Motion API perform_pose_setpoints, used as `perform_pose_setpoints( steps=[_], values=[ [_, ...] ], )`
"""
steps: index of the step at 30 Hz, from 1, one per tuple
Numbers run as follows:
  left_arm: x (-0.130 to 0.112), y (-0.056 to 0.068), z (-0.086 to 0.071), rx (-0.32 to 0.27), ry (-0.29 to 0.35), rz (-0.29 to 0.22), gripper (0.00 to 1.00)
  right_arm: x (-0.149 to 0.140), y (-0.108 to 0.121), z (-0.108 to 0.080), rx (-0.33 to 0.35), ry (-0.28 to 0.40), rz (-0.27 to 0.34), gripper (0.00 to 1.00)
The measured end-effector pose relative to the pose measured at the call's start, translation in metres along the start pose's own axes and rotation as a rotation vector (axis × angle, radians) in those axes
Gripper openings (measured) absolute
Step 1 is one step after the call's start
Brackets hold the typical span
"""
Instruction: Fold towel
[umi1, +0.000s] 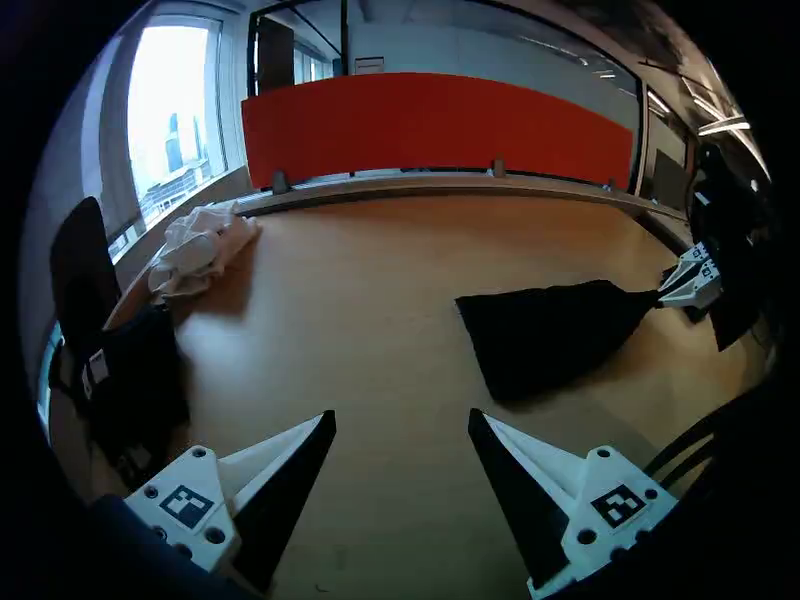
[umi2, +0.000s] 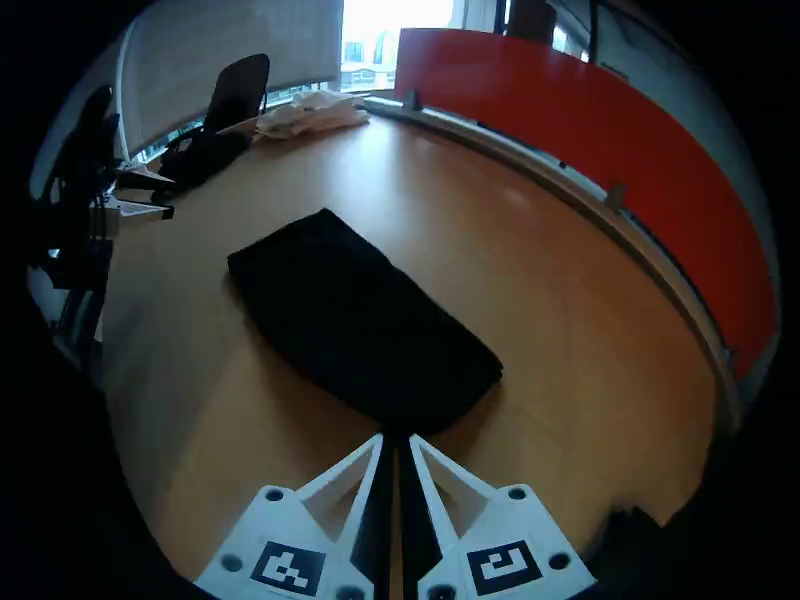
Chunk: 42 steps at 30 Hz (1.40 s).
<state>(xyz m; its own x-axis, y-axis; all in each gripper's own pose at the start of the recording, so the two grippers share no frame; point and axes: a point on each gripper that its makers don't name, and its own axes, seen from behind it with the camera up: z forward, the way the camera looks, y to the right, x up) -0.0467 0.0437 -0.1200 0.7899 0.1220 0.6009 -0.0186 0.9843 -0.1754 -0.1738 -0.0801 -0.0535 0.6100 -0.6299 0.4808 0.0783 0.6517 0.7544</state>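
Observation:
A black towel (umi1: 550, 335) lies folded on the wooden table (umi1: 380, 290), right of centre in the left gripper view. Its far right corner tapers up into my right gripper (umi1: 662, 293), which is shut on it. In the right gripper view the towel (umi2: 360, 320) stretches away from my right gripper (umi2: 397, 445), whose fingers are pressed together on its near edge. My left gripper (umi1: 400, 425) hovers open over bare table, to the left of the towel and apart from it. It appears small at the table's far left edge as the left gripper (umi2: 165, 195).
A pile of white cloth (umi1: 200, 250) (umi2: 305, 112) sits at the table's far corner by the window. A red divider (umi1: 440, 125) (umi2: 600, 150) runs along the table's back edge. A black office chair (umi1: 80, 270) (umi2: 235, 90) and a dark bundle (umi1: 140, 380) are nearby.

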Motion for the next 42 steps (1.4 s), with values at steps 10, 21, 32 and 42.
perform_pose_setpoints(
  steps=[10,21,32,42],
  values=[
    [0.001,-0.001,-0.002,0.004,0.004,0.008,0.99,0.014,0.009,-0.017,-0.027,0.025,-0.004,0.03],
    [0.002,0.000,-0.008,0.004,0.022,-0.009,0.99,0.036,0.009,-0.017,-0.023,0.044,-0.039,0.03],
    [0.003,0.002,-0.016,0.006,0.036,-0.010,0.99,0.085,-0.005,-0.009,0.017,0.086,-0.128,0.02],
    [0.000,0.000,-0.026,0.019,0.046,-0.036,0.99,0.126,-0.031,0.004,0.083,0.117,-0.223,0.02]
  ],
)
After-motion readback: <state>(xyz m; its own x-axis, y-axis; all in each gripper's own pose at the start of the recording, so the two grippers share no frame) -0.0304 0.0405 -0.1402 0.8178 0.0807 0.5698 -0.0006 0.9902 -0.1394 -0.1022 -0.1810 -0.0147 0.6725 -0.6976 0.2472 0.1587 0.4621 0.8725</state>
